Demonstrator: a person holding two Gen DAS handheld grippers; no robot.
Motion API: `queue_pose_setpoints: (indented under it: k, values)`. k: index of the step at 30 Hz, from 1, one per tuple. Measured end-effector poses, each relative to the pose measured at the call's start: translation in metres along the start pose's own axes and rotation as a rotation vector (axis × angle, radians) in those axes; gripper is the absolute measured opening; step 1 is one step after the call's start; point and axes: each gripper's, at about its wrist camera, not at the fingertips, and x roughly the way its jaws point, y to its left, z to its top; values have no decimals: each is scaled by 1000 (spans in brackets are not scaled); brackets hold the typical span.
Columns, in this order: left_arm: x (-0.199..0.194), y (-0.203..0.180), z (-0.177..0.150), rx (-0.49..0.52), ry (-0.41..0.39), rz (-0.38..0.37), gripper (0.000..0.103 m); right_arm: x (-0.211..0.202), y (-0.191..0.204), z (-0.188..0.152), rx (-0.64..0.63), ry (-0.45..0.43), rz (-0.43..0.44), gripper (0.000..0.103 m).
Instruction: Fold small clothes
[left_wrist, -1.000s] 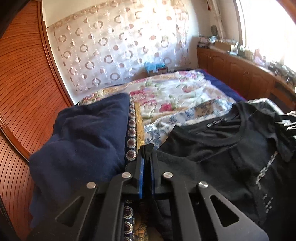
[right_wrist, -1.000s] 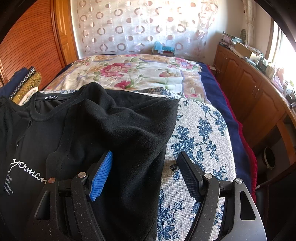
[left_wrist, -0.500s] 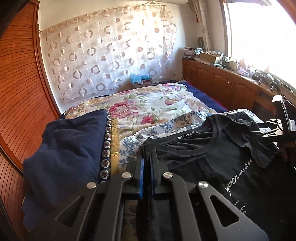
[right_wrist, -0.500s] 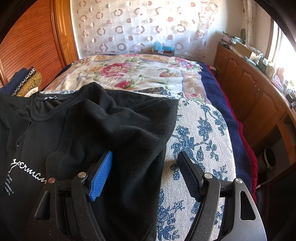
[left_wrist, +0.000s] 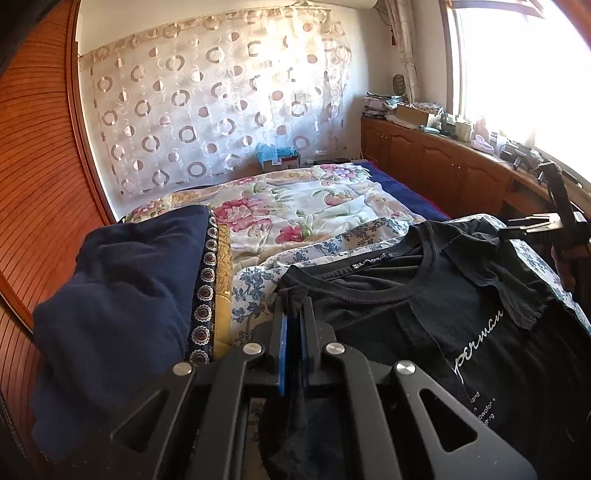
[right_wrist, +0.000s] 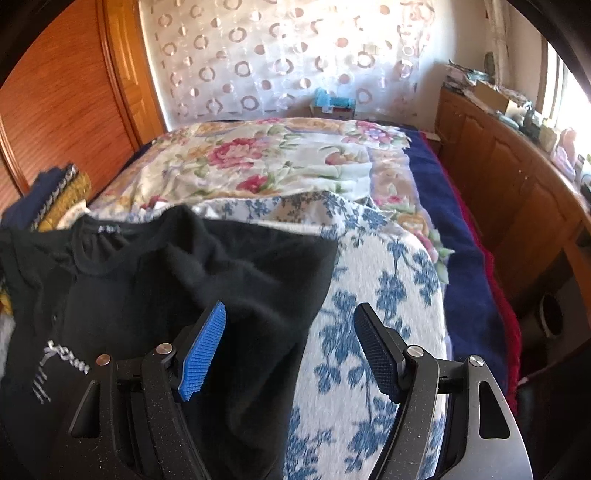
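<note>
The left tongs (left_wrist: 291, 321) remain clamped on the shoulder edge of the black cotton T-shirt (left_wrist: 406, 314), now dragged across the blue-flowered padded surface (right_wrist: 388, 295). The right tongs (right_wrist: 291, 347), jaws apart and empty, have lifted off its folded-in side; that fold appears finished, the opposite one pending.

Blue-flowered pad (right_wrist: 388, 280) carries black T-shirt (left_wrist: 424, 317); navy folded cloth (left_wrist: 122, 295) beside; floral bedspread (left_wrist: 295, 206) behind.

Black T-shirt (left_wrist: 424, 325), short-sleeved, round neck, small label inside collar, white script print on chest. Lying front up on blue-flowered white cloth (right_wrist: 369, 295), one sleeve folded over the body, fabric wrinkled, not flat.
</note>
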Motion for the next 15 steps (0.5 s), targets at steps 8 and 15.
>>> queue_pose_setpoints:
  k: [8, 15]
  values:
    - [1, 2, -1, -10, -2, 3, 3, 35, -19, 14, 42, 65, 11, 56]
    - [-4, -1, -3, -22, -23, -19, 3, 43, -13, 21, 36, 54, 42, 23]
